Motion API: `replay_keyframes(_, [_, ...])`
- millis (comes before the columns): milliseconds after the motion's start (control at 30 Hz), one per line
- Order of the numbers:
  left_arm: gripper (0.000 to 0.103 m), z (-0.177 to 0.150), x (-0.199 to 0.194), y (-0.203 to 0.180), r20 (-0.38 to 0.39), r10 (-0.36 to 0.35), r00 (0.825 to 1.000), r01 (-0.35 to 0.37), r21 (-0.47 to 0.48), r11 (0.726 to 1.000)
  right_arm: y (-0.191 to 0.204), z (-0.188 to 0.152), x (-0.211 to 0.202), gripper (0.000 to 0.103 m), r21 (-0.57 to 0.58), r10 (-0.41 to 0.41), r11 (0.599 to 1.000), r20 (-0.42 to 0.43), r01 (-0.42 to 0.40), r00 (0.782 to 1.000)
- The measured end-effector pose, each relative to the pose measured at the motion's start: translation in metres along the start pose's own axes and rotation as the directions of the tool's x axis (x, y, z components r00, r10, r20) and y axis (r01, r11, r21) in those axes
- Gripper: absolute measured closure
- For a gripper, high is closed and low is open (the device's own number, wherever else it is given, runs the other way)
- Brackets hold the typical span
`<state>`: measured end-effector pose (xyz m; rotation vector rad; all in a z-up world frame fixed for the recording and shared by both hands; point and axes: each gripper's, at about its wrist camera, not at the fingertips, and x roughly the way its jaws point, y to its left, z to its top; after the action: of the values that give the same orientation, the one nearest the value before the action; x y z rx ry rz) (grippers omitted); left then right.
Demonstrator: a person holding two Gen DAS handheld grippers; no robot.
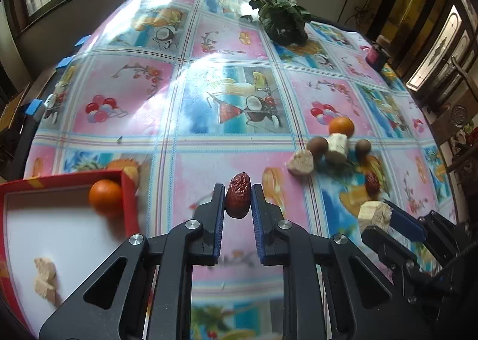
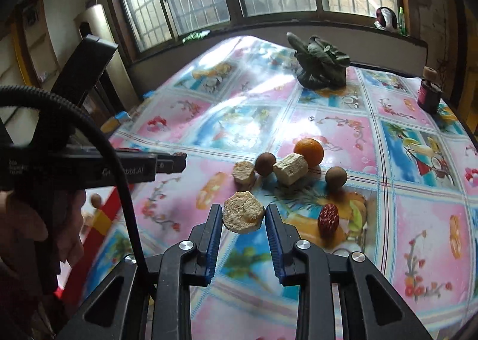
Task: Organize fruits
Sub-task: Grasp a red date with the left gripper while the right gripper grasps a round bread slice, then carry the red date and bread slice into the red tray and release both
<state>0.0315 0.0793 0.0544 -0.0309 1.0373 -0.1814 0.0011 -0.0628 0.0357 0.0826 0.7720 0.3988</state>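
1. The left gripper [image 1: 238,199] has its jaws closed narrowly on a red date [image 1: 238,199], pinched across its width with the long axis running out past the tips; it hangs above the bench [image 1: 185,106], just right of the red box [image 1: 129,199].
2. The right gripper [image 2: 243,216] has its jaws set wider around a pale crumbly chunk [image 2: 243,216], held by its opposite sides clear of the bench.
3. The date looks light, wrinkled and slightly soft, so a gentle squeeze at mid-body should hold it. The chunk looks dry and brittle and could flake under pressure; its broad flat sides are the safest hold.
4. The red box, white inside, holds an orange [image 1: 105,194] against its far right corner and two pale pieces [image 1: 45,277] near its front.
5. Left on the bench in a loose cluster: another orange [image 2: 309,152], two brown round fruits [image 2: 265,163], two pale chunks [image 2: 290,172] and a second red date [image 2: 328,218].
6. A leafy vegetable [image 2: 321,66] and a dark jar [image 2: 429,94] stand well apart at the far side.
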Motion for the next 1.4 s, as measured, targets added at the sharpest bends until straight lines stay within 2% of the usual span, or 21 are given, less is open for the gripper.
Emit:
replay_keyframes(100, [0.087,-0.016,-0.019,0.004,0.018,-0.023,1.0,0.023,0.0,1.0,0.011,-0.006,-0.013,0.074,-0.003,0.012,1.0,0.015,-0.012,1.0])
replay_keyframes(267, [0.087,-0.042,-0.046,0.014,0.046,-0.015,0.999,0.015,-0.014,1.0,0.029,-0.013,-0.02,0.074,-0.019,0.039,0.999,0.006,-0.039,0.999])
replay_keyframes(533, [0.086,-0.072,-0.065,0.037,0.065,0.056,0.996,-0.053,-0.044,0.998,0.066,-0.022,-0.021,0.074,-0.056,0.086,0.995,-0.007,-0.086,0.996])
replay_keyframes(933, [0.086,-0.099,-0.089,0.078,0.103,0.139,0.985,-0.129,-0.103,0.986,0.127,-0.02,-0.01,0.074,-0.153,0.146,0.976,-0.048,-0.152,0.988])
replay_keyframes(1400, [0.086,-0.13,-0.108,0.157,0.086,0.219,0.972,-0.192,-0.249,0.949,0.185,-0.017,0.016,0.075,-0.233,0.214,0.943,-0.123,-0.238,0.969])
